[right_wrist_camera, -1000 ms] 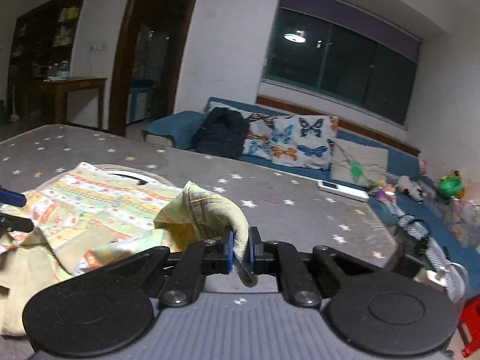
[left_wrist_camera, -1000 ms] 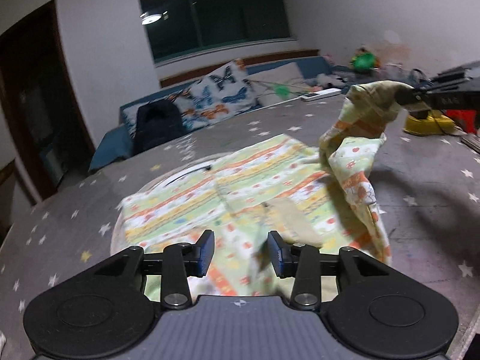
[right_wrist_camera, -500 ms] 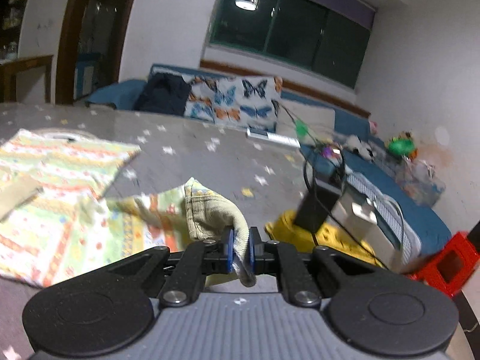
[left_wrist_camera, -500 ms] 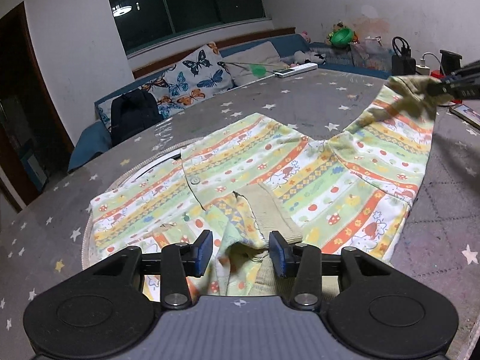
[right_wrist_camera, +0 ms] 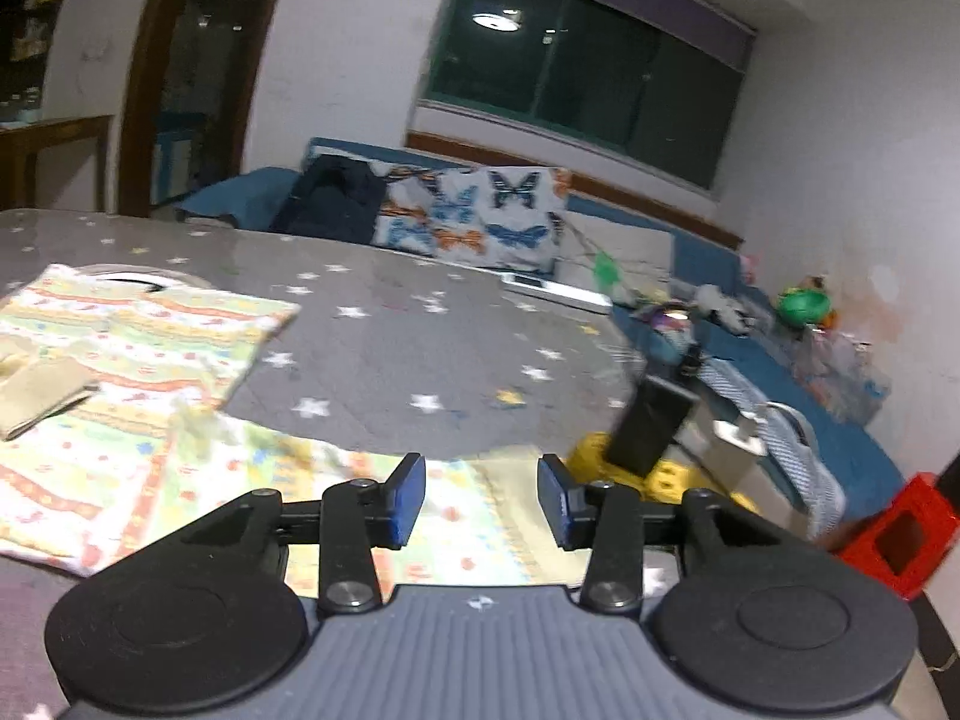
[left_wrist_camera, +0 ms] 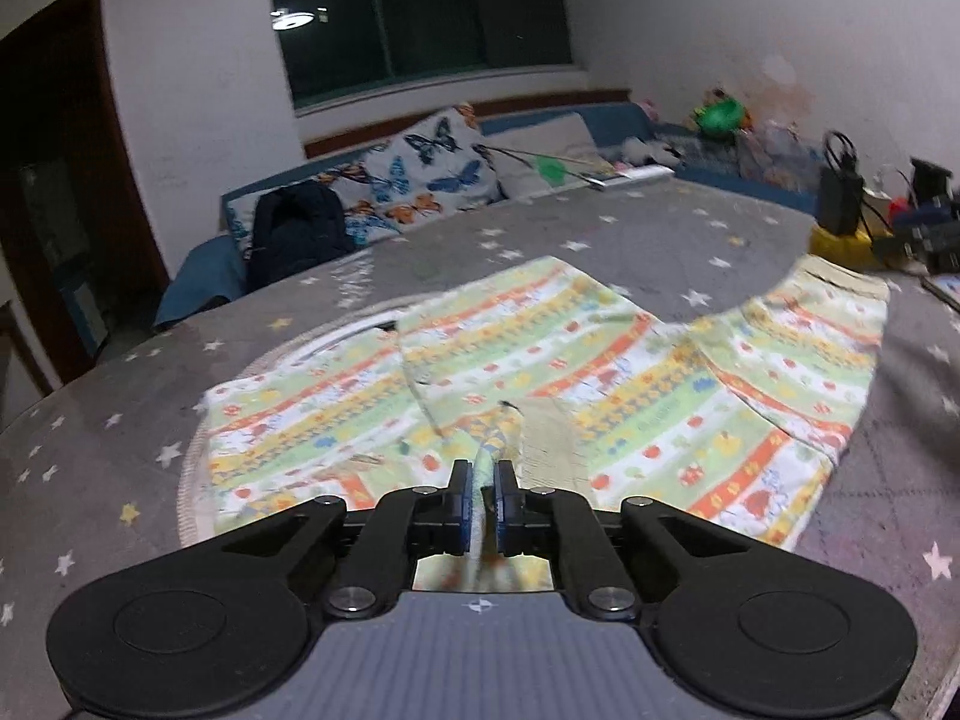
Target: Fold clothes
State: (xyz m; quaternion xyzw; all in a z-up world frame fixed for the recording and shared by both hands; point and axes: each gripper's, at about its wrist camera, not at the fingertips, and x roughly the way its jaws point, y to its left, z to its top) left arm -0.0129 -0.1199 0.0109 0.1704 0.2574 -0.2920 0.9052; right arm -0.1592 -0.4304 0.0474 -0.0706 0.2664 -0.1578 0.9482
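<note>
With its sleeve just released, the right gripper (right_wrist_camera: 481, 501) stood open as the left gripper (left_wrist_camera: 483, 495) newly pinched the striped, cartoon-print cotton baby garment (left_wrist_camera: 630, 372) at its middle, ready for folding.

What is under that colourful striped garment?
The garment lies on a grey star-patterned table. A pale round mat pokes out beneath its left edge; how far it reaches underneath is covered.
</note>
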